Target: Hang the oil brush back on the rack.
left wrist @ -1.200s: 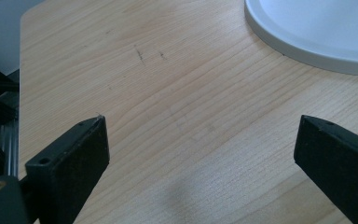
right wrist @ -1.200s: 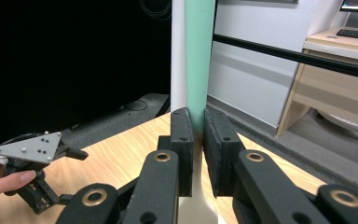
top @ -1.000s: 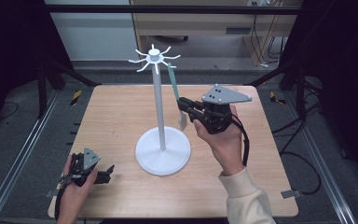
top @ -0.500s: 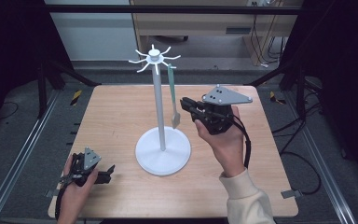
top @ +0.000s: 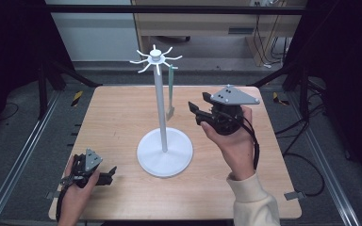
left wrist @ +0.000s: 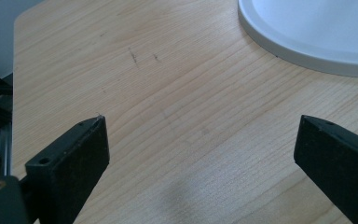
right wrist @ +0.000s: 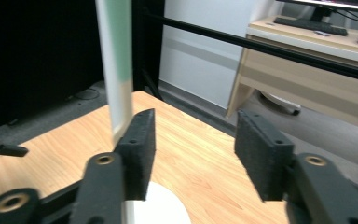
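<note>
A white stand [top: 160, 108] with hook arms at its top rises from a round base [top: 165, 153] in the middle of the table. A slim green utensil [top: 171, 92] hangs from one hook, right of the pole. My right gripper [top: 195, 110] is just right of its lower end. Its jaws have just been opening and are open with nothing between them. In the right gripper view the utensil [right wrist: 114, 65] hangs just beyond the left jaw of my right gripper [right wrist: 193, 140]. My left gripper [top: 111, 173] rests open at the table's front left, empty [left wrist: 200, 140].
The wooden table [top: 273, 169] has bare board on both sides of the stand. The stand's base [left wrist: 317, 32] lies ahead and to the right of the left gripper. A black frame and a desk stand behind the table.
The right gripper's jaws have opened and let go of the green utensil, which now hangs free from its hook, slightly further left. The left gripper has not moved.
</note>
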`<act>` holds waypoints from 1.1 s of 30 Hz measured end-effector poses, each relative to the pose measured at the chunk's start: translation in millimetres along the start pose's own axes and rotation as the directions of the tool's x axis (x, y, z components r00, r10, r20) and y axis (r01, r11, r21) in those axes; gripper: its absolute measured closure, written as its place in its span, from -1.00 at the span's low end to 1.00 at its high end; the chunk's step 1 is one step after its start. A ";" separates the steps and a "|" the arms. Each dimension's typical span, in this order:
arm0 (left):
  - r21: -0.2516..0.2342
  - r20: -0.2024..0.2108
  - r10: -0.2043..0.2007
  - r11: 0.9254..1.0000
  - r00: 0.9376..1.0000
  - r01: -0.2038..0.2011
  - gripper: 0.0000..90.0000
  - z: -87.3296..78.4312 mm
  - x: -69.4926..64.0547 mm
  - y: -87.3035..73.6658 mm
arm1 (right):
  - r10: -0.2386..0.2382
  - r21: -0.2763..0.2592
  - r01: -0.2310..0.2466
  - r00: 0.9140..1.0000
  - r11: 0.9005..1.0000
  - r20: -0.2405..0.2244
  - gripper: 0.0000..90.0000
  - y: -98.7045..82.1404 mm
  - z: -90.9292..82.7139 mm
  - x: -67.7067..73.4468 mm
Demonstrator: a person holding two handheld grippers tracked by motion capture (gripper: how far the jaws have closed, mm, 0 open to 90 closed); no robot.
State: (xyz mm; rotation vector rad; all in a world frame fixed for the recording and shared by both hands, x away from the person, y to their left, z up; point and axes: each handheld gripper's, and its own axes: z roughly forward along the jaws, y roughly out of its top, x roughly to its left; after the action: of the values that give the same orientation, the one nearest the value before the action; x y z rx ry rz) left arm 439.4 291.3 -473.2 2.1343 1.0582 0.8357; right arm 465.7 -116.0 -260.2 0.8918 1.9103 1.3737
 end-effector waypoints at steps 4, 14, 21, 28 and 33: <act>-0.001 0.001 -0.001 1.000 1.000 0.001 -0.94 0.1 0.1 0.0 | 0.016 0.004 -0.016 1.000 1.000 0.026 -0.19 -1.1 -0.5 -3.5; -0.001 0.004 0.000 1.000 1.000 0.000 -0.94 0.5 0.0 0.1 | 0.036 -0.016 -0.035 0.997 0.999 0.064 -0.48 -4.5 -8.4 -19.6; 0.001 0.007 0.003 1.000 1.000 -0.003 -0.94 0.6 -0.5 0.3 | 0.044 -0.026 -0.042 0.996 0.999 0.082 -0.70 -8.2 -14.5 -31.6; -0.002 0.006 -0.001 1.000 1.000 0.001 -0.94 0.3 0.2 0.3 | 0.064 -0.041 -0.060 0.990 0.997 0.125 -0.71 -11.1 -22.4 -43.6; -0.002 0.005 -0.001 1.000 1.000 0.001 -0.94 0.3 0.0 0.4 | 0.075 -0.033 -0.070 0.985 0.997 0.154 -0.71 -14.8 -26.5 -51.8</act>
State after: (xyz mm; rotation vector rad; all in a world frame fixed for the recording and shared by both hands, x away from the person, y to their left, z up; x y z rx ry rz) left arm 439.9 291.0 -473.2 2.1334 1.0551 0.8297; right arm 472.4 -175.6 -262.3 1.0326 1.7534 1.3284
